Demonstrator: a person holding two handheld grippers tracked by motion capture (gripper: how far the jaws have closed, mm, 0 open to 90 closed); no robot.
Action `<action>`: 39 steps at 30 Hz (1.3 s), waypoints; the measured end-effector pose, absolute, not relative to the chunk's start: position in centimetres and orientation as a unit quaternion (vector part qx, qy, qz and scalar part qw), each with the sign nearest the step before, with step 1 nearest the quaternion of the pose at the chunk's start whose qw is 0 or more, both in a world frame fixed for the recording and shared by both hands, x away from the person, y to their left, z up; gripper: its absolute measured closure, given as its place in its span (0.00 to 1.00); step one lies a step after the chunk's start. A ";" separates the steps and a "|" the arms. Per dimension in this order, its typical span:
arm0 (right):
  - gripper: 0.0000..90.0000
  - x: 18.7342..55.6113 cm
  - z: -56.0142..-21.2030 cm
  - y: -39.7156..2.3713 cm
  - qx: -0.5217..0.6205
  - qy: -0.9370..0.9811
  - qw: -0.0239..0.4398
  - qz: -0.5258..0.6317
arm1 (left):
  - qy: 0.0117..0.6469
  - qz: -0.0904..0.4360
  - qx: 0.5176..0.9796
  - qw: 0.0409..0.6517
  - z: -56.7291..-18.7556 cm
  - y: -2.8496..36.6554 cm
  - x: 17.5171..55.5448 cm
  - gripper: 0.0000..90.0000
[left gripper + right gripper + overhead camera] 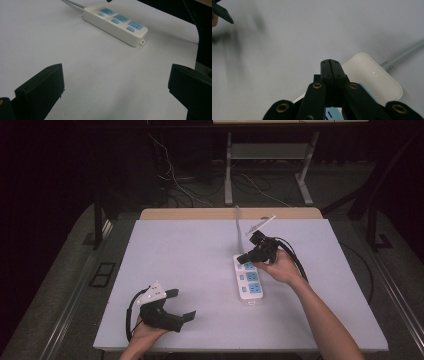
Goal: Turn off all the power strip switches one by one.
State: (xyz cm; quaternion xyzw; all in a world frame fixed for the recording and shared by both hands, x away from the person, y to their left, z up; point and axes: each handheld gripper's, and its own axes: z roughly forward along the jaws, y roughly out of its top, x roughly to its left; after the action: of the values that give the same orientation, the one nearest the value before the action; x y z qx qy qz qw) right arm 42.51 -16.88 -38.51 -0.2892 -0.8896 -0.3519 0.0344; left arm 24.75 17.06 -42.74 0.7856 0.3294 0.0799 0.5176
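Observation:
A white power strip (249, 281) with blue sockets lies on the white table (175, 250), right of centre, and its grey cord (237, 227) runs toward the far edge. My right gripper (240, 258) hovers just over the strip's far end, its jaws pressed together with nothing between them. In the right gripper view the shut tips (330, 62) sit above the strip's rounded end (372, 75), beside the cord (407, 53). My left gripper (182, 304) rests near the front left of the table, jaws wide apart and empty. The left gripper view has the strip (117, 23) well ahead of the open gripper (116, 75).
A wooden strip (230, 213) borders the table's far edge. Beyond it are desk legs (228, 175) and loose cables (175, 185) on the floor. A black cable (297, 262) trails from the right gripper across the table's right side.

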 end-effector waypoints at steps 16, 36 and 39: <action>1.00 43.8 -40.4 -16.9 -0.307 -0.885 0.049 -0.346 | 0.329 0.081 0.785 0.518 -42.7 17.1 24.7 0.00; 1.00 43.8 -41.4 -16.2 -0.299 -0.895 0.044 -0.328 | 0.329 0.080 0.785 0.518 -42.7 17.1 24.7 0.00; 1.00 43.9 -41.5 -16.5 -0.303 -0.891 0.050 -0.334 | 0.328 0.080 0.786 0.517 -42.7 17.0 24.7 0.00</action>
State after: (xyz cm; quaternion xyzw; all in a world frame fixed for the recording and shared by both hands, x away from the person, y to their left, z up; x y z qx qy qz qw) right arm 43.92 -16.46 -41.51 -0.3027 -0.8913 -0.3337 0.0502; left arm 24.69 17.03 -42.70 0.7864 0.3282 0.0805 0.5170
